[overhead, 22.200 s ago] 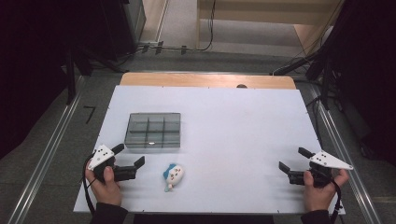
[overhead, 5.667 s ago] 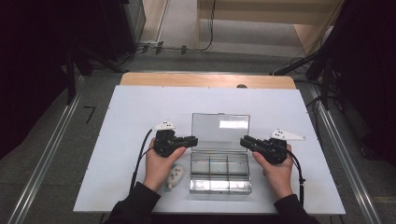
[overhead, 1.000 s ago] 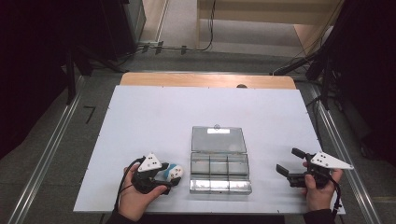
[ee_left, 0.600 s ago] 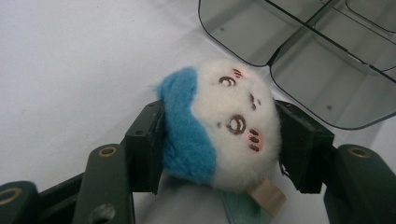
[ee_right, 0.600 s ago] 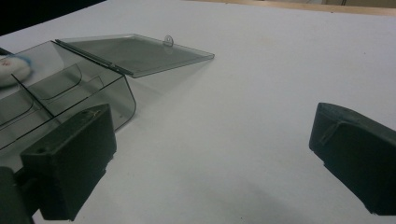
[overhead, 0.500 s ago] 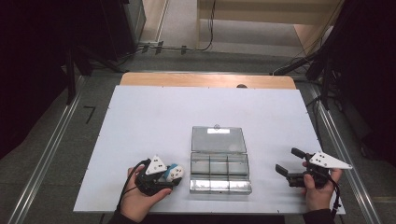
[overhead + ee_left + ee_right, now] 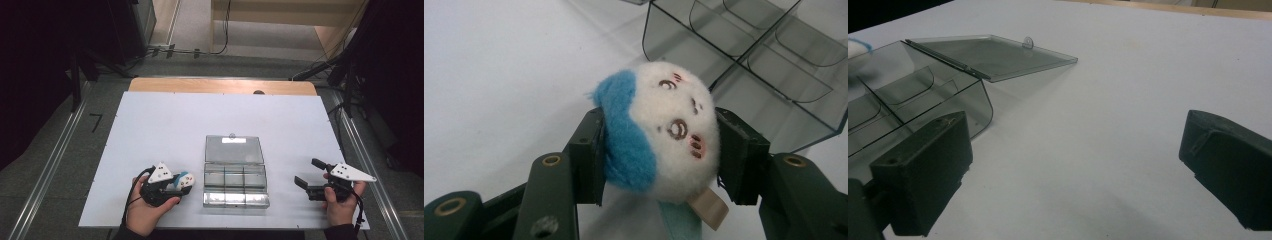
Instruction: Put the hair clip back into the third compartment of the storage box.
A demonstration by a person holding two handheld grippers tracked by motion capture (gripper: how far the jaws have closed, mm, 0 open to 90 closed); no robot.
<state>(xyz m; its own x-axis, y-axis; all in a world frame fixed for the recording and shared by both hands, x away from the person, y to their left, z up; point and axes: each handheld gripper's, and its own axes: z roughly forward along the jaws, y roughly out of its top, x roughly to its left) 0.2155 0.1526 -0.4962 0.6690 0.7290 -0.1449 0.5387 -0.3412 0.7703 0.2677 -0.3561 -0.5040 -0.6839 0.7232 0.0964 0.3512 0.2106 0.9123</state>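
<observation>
My left gripper [image 7: 659, 200], its jaws just closed, pinches the small white-and-blue plush toy [image 7: 659, 135] just left of the open clear plastic compartment box [image 7: 235, 177] near the table's front edge, nearer than my spread-jawed right gripper [image 7: 308, 176].

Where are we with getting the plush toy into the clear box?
Done: the compartment box lies open, lid folded flat on the table. In hand: the left gripper has just closed on the plush toy, beside the box. Left: placing it in a compartment and closing the lid. The right gripper waits open.

Plush toy [image 7: 659, 135] body cut off below, its sides hidden behind pads
</observation>
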